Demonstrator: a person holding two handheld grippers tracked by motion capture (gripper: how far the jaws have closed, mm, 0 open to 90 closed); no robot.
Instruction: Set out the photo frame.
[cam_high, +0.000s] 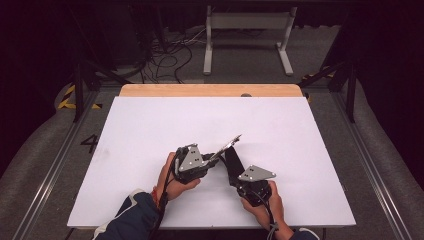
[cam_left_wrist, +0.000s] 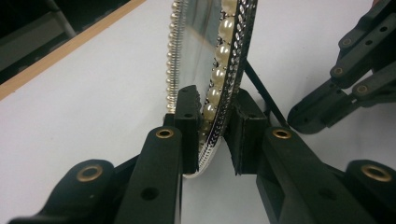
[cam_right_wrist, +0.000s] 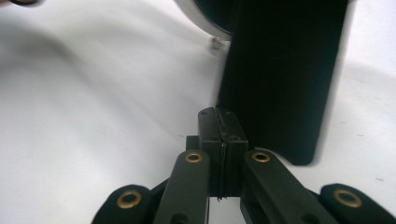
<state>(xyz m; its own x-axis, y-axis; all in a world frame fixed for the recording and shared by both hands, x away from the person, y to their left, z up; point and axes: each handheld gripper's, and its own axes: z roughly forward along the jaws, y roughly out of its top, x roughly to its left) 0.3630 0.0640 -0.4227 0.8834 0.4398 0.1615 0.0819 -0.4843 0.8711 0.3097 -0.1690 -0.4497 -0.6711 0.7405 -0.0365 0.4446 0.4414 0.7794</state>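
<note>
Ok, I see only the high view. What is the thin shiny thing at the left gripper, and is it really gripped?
Observer: It is a mirror with a rim of pearls. The left gripper has that rim between its jaws, and both pads seem to press on it.
Operator: And the right gripper, does it hold something?
Observer: No. The right gripper has its jaws shut together with nothing between them.
Operator: What is the black piece near it?
Observer: A flat black stand panel just beyond the right gripper's tips. I cannot tell if they touch.

Pearl-rimmed round mirror (cam_left_wrist: 210, 56) stands on edge, black stand (cam_right_wrist: 280, 79) behind.
</note>
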